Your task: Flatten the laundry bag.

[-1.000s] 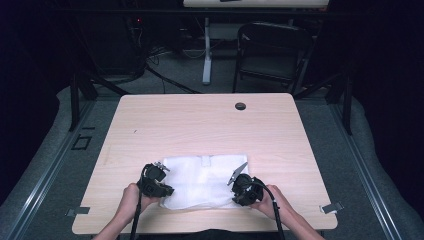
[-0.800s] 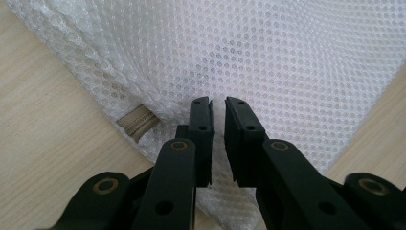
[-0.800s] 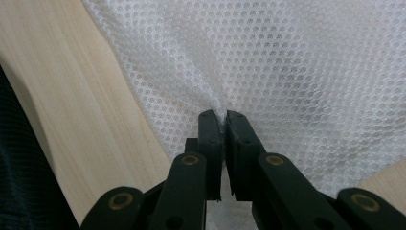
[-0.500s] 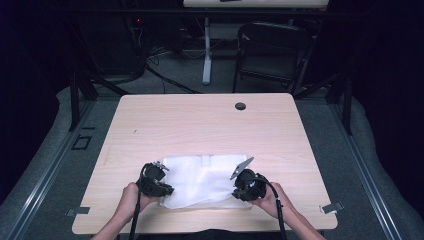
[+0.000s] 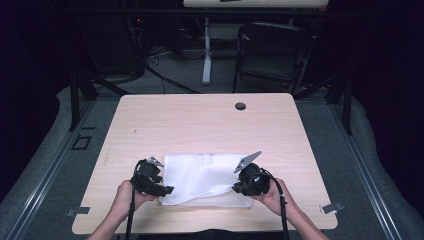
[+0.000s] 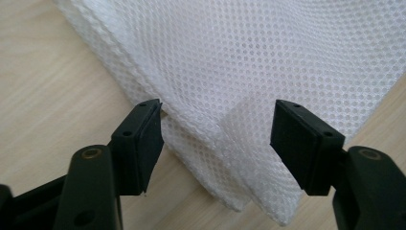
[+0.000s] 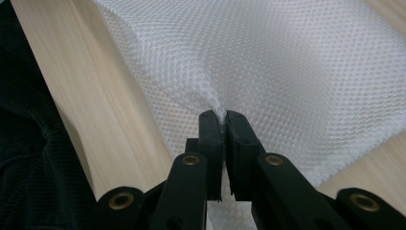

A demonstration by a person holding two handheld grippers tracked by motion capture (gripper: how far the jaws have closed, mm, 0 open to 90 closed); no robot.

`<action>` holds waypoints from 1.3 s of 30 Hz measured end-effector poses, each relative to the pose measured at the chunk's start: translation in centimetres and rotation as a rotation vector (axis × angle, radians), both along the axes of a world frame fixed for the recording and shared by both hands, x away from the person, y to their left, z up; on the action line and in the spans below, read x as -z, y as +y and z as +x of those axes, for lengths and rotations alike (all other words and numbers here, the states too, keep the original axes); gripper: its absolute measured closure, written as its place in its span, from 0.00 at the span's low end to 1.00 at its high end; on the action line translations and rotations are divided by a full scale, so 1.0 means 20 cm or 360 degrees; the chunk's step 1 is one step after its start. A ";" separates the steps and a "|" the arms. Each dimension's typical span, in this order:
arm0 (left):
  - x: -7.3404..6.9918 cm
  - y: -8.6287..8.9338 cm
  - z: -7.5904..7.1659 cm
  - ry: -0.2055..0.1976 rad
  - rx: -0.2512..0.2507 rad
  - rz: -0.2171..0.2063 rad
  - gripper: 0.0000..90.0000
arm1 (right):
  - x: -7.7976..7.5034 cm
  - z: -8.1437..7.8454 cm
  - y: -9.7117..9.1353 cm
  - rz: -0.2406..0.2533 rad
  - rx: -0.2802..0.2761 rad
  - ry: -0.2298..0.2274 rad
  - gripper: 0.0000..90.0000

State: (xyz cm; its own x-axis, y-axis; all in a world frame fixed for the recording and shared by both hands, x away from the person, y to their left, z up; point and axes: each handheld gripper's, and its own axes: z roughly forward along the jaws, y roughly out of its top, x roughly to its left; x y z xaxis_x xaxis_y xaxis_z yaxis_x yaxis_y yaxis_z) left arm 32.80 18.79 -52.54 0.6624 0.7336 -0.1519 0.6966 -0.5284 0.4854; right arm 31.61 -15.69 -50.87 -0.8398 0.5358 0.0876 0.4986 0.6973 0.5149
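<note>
A white mesh cloth [image 5: 205,177] lies folded flat on the wooden table [image 5: 200,125] near its front edge. My left gripper [image 5: 165,190] is at the cloth's front left corner. In the left gripper view its jaws [image 6: 218,120] stand open and have just been opening, with the corner of the cloth [image 6: 268,57] lying loose between the pads. My right gripper [image 5: 236,188] is at the cloth's right side, shut on a pinch of the mesh [image 7: 287,62]. In the right gripper view the right gripper [image 7: 219,117] holds that pinch raised off the table.
A round cable hole [image 5: 240,106] sits at the table's far edge. Behind the table stands a dark folding chair [image 5: 272,50]. The person's dark clothing [image 7: 28,158] shows past the table's front edge.
The right gripper has risen a little and drawn the cloth's right edge up with it. The left hand has stayed where it was.
</note>
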 end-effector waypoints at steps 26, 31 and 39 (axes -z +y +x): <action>0.00 -0.26 -0.17 -0.0277 0.0400 0.0111 0.26 | -0.07 0.04 0.02 0.0097 0.0089 -0.0042 0.96; -0.01 -0.26 -0.18 -0.0346 0.0426 0.0098 0.54 | -0.08 0.05 0.00 0.0143 0.0098 -0.0031 0.96; -0.01 -0.27 -0.18 -0.0337 0.0496 0.0087 0.95 | -0.08 0.01 0.00 0.0147 0.0103 -0.0031 0.96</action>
State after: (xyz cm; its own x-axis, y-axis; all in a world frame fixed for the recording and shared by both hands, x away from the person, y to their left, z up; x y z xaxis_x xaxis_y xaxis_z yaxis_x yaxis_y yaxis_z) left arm 29.17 13.48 -52.34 0.8675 0.4953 0.0458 0.3858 -0.7281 0.5666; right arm 31.83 -15.69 -49.20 -0.8057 0.5793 0.1231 0.5303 0.6130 0.5857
